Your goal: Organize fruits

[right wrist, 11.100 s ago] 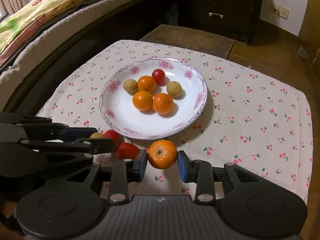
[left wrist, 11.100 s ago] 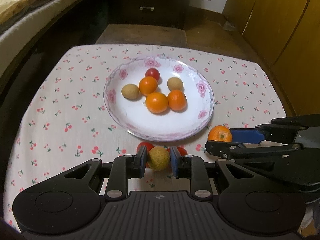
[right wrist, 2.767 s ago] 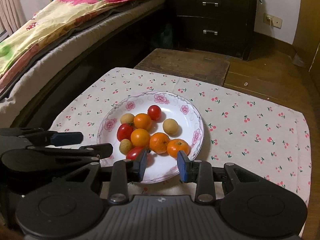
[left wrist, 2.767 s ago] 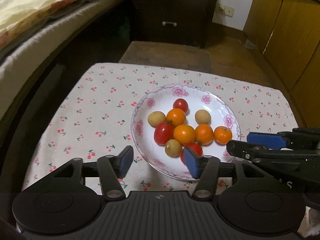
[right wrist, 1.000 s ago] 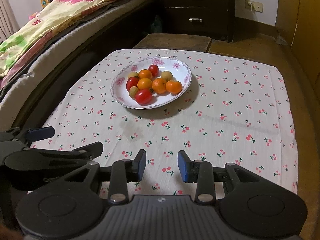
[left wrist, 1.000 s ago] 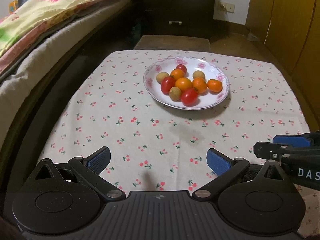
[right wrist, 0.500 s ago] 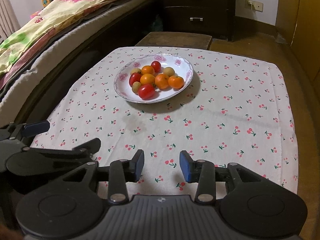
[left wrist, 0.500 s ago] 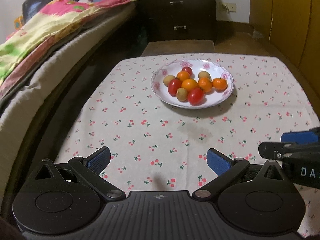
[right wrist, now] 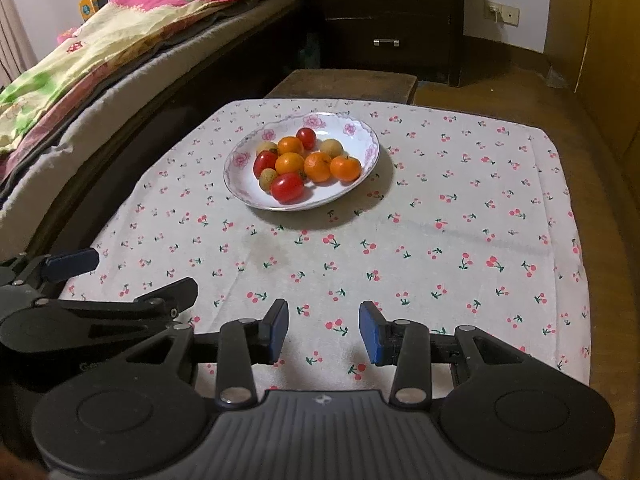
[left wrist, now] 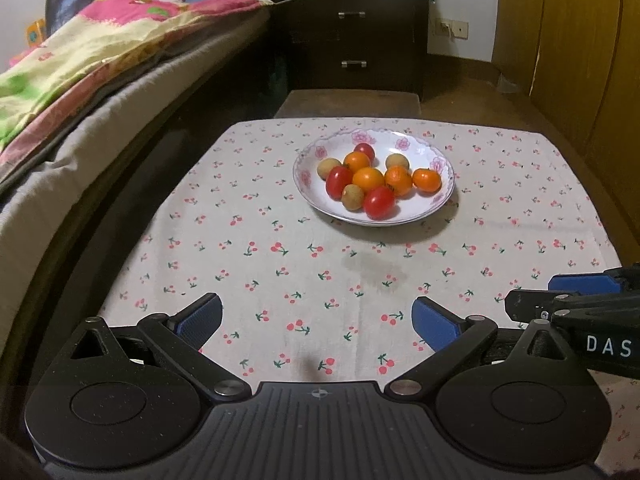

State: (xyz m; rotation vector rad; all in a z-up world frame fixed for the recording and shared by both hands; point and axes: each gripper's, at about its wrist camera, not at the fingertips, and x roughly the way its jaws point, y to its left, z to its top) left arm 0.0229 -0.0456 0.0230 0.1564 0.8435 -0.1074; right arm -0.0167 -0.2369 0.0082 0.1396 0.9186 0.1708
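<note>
Both tools have drawn back to the near edge of the cherry-printed white tablecloth (left wrist: 280,240), so the white floral-rimmed china plate (left wrist: 442,168) now sits well away with every piece on it — orange mandarins (left wrist: 368,178), red cherry tomatoes (left wrist: 379,202) and tan longans (left wrist: 352,197) — and no fruit is left on the cloth, which suggests the sorting is finished. The left gripper (left wrist: 316,316) is spread wide and empty; the right gripper (right wrist: 323,326) is parted less and also empty. The only legible writing is "DAS" in white on the right tool's black body.

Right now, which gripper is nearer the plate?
Hard to call; roughly equal. Left gripper and right gripper are both open, pulled back over the near tablecloth, well short of the plate.
</note>
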